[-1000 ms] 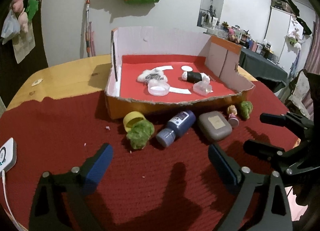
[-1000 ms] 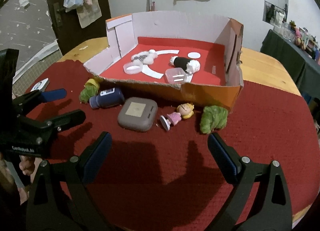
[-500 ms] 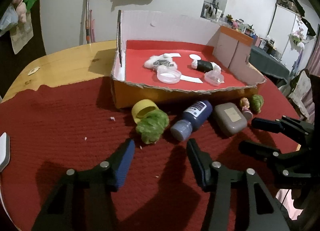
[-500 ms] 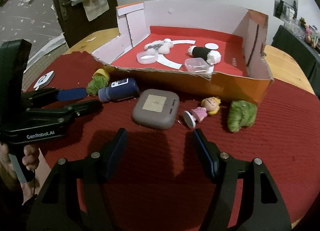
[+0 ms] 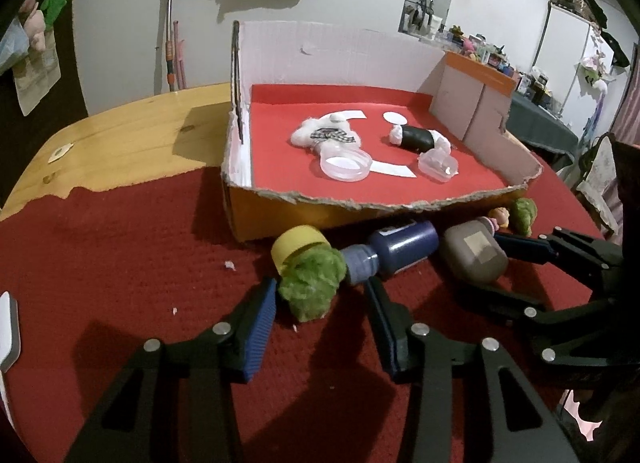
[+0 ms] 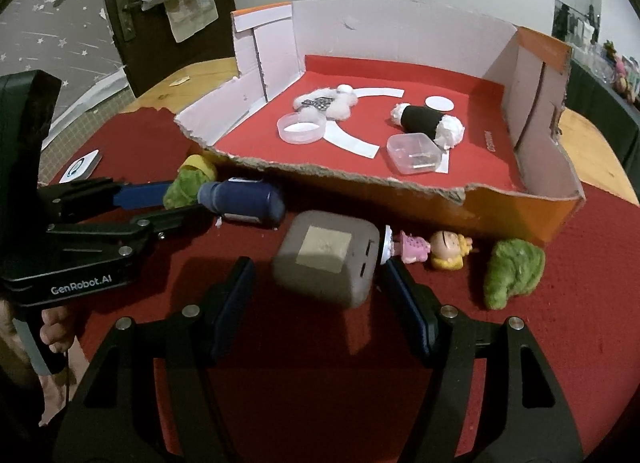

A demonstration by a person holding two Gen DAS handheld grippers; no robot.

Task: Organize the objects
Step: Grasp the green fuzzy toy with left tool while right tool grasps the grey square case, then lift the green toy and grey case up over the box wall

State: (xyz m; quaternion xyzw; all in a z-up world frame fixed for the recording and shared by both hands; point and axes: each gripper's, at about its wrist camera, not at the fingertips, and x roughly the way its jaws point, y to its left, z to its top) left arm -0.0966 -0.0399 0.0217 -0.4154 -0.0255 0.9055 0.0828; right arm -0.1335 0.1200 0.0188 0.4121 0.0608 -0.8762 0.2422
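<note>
Left gripper (image 5: pixel 320 303): I am keeping it spread apart around the green plush (image 5: pixel 312 289), fingers not touching it. Plush lying on the red cloth (image 5: pixel 120 263), long axis toward me, its yellow cup (image 5: pixel 296 246) pointing at the cardboard box (image 5: pixel 280 215). Right gripper (image 6: pixel 316 291): unclenched, flanking the grey case (image 6: pixel 326 257). Blue bottle (image 5: pixel 394 253) lying between plush and case.

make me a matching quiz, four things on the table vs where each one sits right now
Things:
1. grey square case
2. green fuzzy toy with yellow cup
3. round clear plastic dish
4. pink-dressed blonde doll

Places:
A. inside the cardboard box, on its red floor
B. between the open left gripper fingers
C. on the red cloth, right of the case
D. in front of the open right gripper

Pairs: 1-D, 2-B, 3-A, 4-C
</note>
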